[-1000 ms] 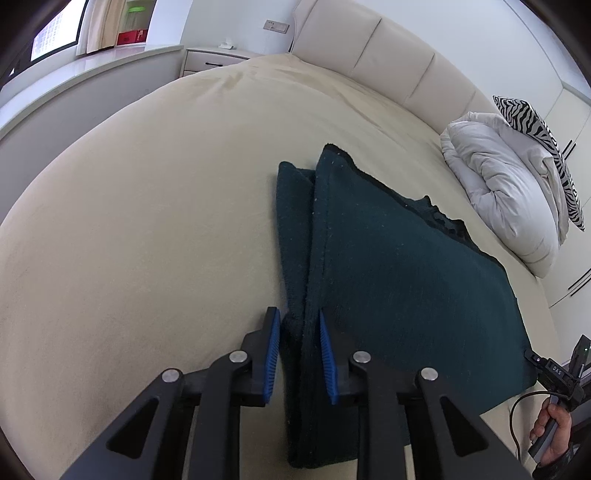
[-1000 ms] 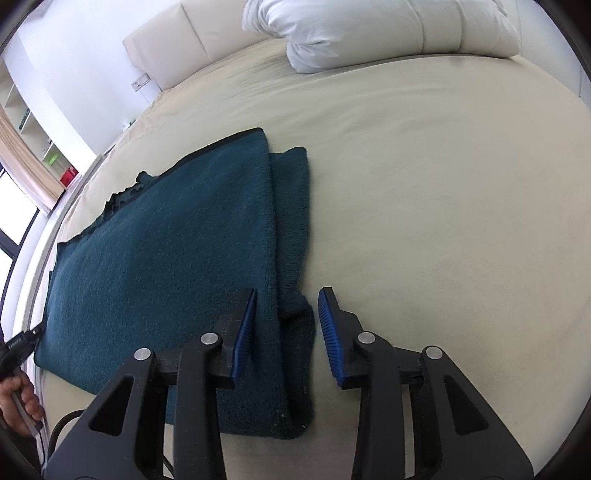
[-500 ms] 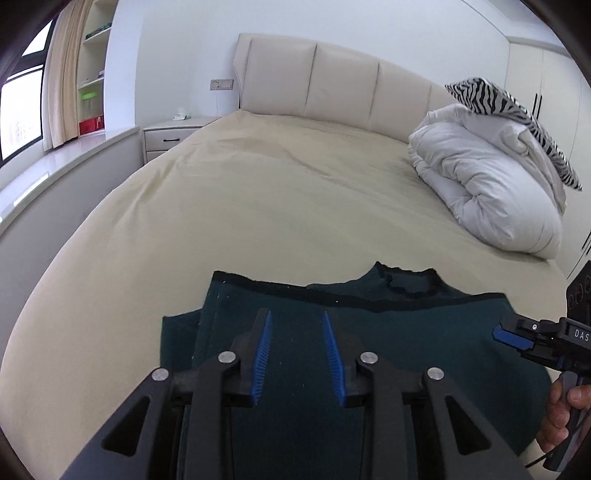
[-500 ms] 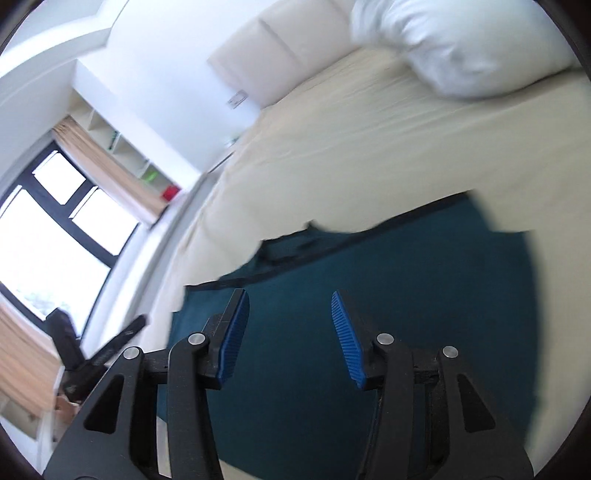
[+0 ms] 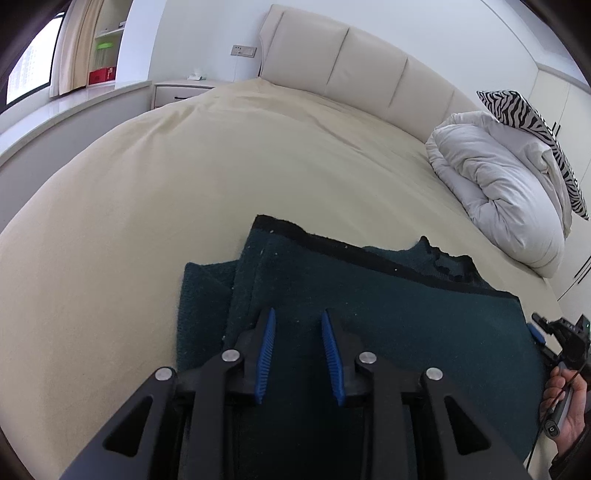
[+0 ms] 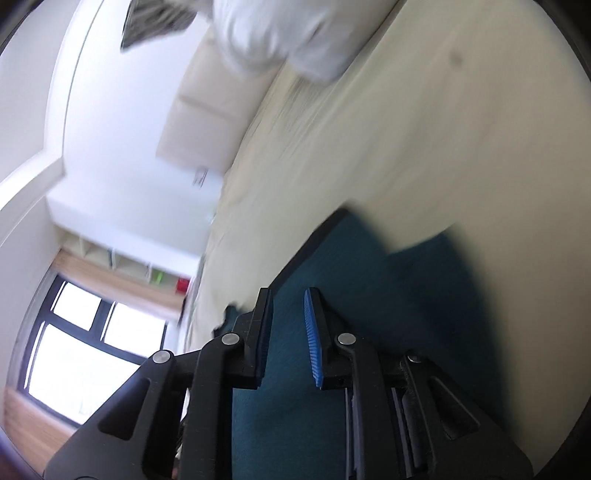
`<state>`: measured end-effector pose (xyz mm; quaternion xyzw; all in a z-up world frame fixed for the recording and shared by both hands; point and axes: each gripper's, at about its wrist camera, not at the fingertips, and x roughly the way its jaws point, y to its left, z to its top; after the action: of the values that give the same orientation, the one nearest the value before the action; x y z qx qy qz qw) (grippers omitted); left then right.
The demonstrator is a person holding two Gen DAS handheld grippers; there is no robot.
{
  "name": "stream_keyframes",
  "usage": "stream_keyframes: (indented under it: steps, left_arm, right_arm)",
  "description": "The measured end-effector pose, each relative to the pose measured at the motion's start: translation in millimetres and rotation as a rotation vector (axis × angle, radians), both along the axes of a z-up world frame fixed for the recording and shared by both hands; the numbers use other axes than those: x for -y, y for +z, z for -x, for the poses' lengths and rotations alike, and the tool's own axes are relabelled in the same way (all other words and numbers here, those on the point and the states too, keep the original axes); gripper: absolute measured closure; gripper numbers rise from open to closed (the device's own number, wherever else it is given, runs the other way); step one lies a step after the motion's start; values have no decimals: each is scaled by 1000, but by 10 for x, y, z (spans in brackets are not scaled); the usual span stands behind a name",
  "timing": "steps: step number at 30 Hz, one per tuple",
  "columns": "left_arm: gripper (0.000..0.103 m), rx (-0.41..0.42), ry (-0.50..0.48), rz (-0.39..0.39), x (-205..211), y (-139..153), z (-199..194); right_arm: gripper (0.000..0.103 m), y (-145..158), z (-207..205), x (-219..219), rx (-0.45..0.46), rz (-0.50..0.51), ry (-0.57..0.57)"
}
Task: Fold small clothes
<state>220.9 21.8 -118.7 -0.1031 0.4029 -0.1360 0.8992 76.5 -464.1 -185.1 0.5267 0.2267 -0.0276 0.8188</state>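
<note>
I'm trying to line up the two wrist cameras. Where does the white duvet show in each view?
Left wrist: the white duvet is bundled at the right edge, against the headboard.
Right wrist: blurred, at top centre, with the picture tilted.
Shared landmark: the dark green garment under both grippers.

The left gripper (image 5: 297, 350) and right gripper (image 6: 286, 334) share matte black angular frames with triangular cutouts, silver round screws and ribbed blue pads (image 5: 266, 354). A bare hand (image 5: 567, 410) grips a grey handle trailing a thin black cable.

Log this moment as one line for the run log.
left gripper: open, above garment | right gripper: open, above garment | green garment: partly folded on bed
</note>
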Motion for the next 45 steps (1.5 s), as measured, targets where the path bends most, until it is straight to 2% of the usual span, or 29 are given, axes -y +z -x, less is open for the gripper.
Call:
stream_keyframes:
  steps: [2,3,4,5,7,8,9,11,14,17,18,20,23,27,30,34,35,37,38,39,41,43,45]
  left_arm:
    - [73,-13,20,0,-44,27,63]
    - [74,-15,29,-23,-41,72,128]
    - [74,-6,31,-51,-14,136,240]
    - [74,4,30,-63,22,188,326]
    - [68,38,8,-32,98,328,604]
    - [61,48,-12,-28,157,370,705]
    - [56,56,-40,-47,250,397,823]
    - [55,55,-89,-109,432,366,999]
    - [55,-24,-59,-151,413,153,1053]
    - [55,-35,-48,-133,293,83,1103]
    - [55,-34,-52,-147,293,89,1116]
    - [55,-36,-55,-153,292,74,1126]
    - [55,-36,-48,-150,297,61,1145]
    - [55,-32,-54,-155,302,53,1155]
    - [55,-35,-56,-151,295,47,1144]
    - [55,-32,-55,-153,300,47,1140]
    - [55,-31,-55,-153,302,43,1145]
    - [55,-30,-55,-154,302,43,1153]
    - [55,-30,-54,-154,303,43,1154]
    - [55,-31,-54,-155,303,41,1154]
    - [55,-30,-53,-156,303,42,1162]
    - [54,-29,-55,-156,299,37,1171]
    - [53,-29,-54,-146,289,33,1180]
  right_arm:
    - [84,-10,256,181,-82,6,-105]
    - [83,25,354,224,-95,12,-118]
    - [80,130,469,205,-133,62,-133]
    - [80,235,566,142,-130,105,-136]
    - [80,508,796,-120,-19,136,-110]
    - [80,607,871,-282,34,140,-86]
    - [78,688,925,-517,78,148,-28]
    - [74,736,747,-1108,94,164,159]
    - [74,525,389,-1909,88,56,422]
    - [75,126,213,-2318,-27,2,531]
    - [80,-5,225,-2338,-66,-6,529]
    - [84,-94,379,-2239,-36,-33,492]
    - [84,-73,626,-1900,-34,-29,376]
    - [82,-70,1020,-1138,-59,-6,186]
    - [82,-84,1383,-765,-49,-21,63]
    - [79,73,1762,-507,-77,61,-65]
    - [72,146,1835,-477,-119,117,-100]
    - [70,310,2020,-350,-157,201,-139]
    - [65,407,2075,-339,-179,253,-160]
    - [54,486,2088,-360,-194,298,-177]
    - [51,758,2256,-317,-189,396,-208]
    - [42,1018,2386,-327,-183,496,-219]
    - [10,1271,2383,-573,-190,593,-257]
